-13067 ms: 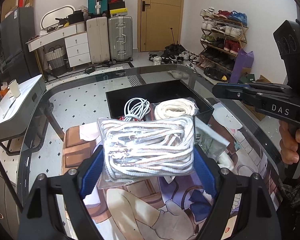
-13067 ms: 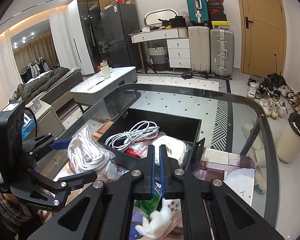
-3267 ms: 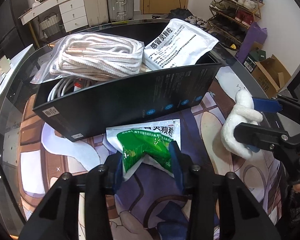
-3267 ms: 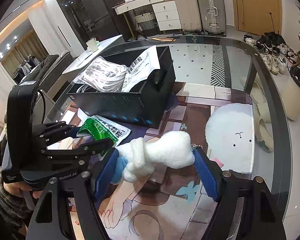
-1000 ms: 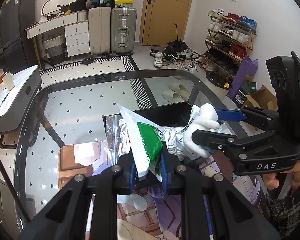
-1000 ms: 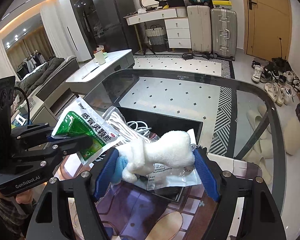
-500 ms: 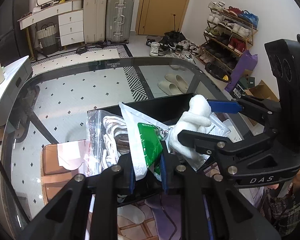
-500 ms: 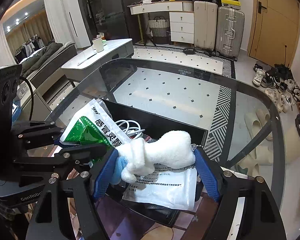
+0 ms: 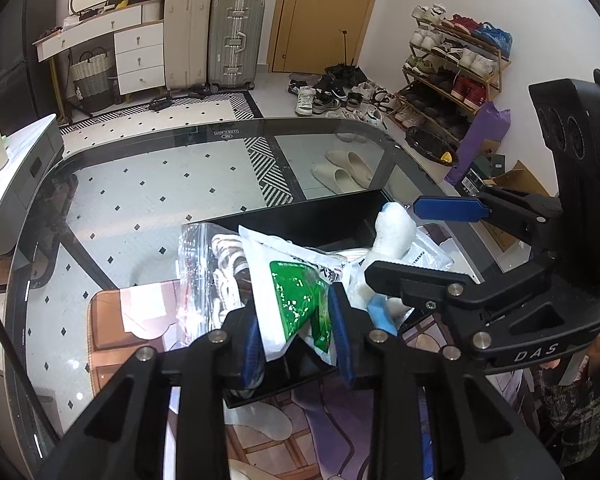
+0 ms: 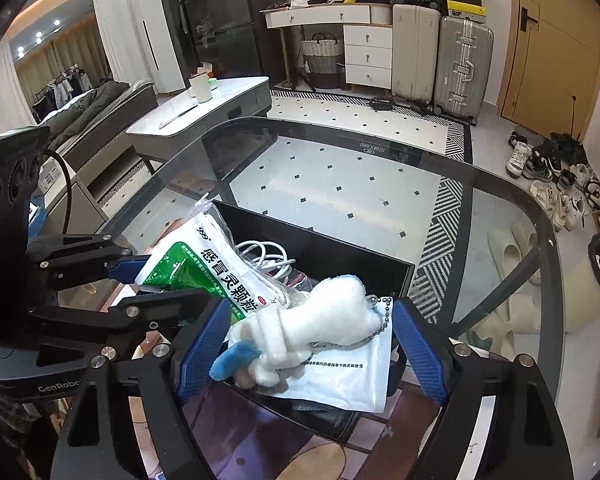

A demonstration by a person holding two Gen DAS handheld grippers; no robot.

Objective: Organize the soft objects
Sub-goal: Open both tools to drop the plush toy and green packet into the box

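Note:
My left gripper [image 9: 296, 334] is shut on a green and white medicine packet [image 9: 296, 300], held over the black box [image 9: 328, 216]; the packet also shows in the right wrist view [image 10: 204, 272]. My right gripper [image 10: 308, 344] has opened; the white plush toy [image 10: 312, 326] lies between its blue pads on a white packet [image 10: 340, 380] in the box [image 10: 340, 256]. The toy also shows in the left wrist view [image 9: 392, 236]. A bag of white rope [image 9: 220, 264] and a white cable [image 10: 268, 258] lie in the box.
The box stands on a glass table [image 10: 340, 184] with a printed mat [image 9: 112, 320] under it. Beyond the table are a shoe rack [image 9: 452, 68], suitcases [image 9: 216, 40], a white side table [image 10: 204, 108] and slippers [image 9: 344, 168] on the floor.
Both grippers moved forward over the box. The right gripper's pads have spread apart, and the plush toy now rests on the white packet instead of being squeezed between them.

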